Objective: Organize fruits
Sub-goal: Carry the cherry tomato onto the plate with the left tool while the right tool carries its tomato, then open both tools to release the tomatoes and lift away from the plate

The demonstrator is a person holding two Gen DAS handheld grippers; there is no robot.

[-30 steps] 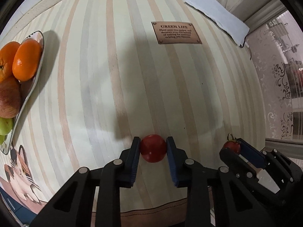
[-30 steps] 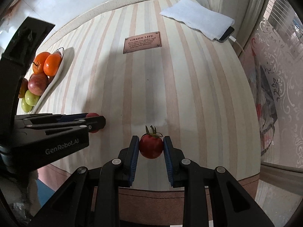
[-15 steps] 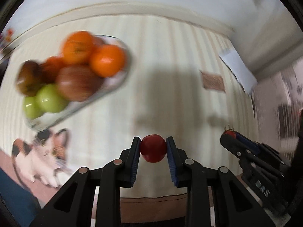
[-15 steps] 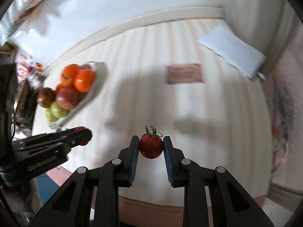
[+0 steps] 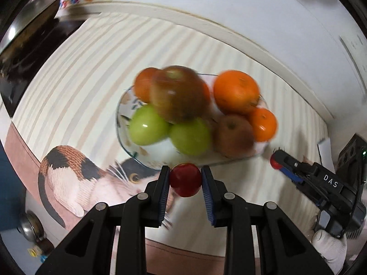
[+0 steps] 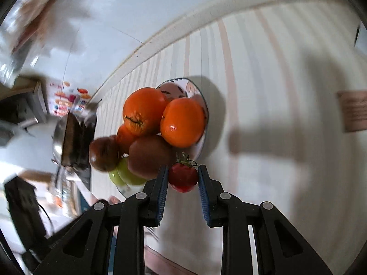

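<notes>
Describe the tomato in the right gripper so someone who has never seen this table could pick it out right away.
Start at the fruit plate piled with oranges and apples on the striped tablecloth. Just at its near edge, the right gripper is shut on a small red tomato. Unlike the stemless tomato in the left gripper, it carries a green leafy stem, and it is far smaller than the plated fruit.

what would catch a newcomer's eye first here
The plate heaped with oranges, apples and green fruit at mid-table grabs attention. Just in front, the left gripper pinches a red tomato; the right gripper pinches a stemmed tomato beside the plate.
</notes>
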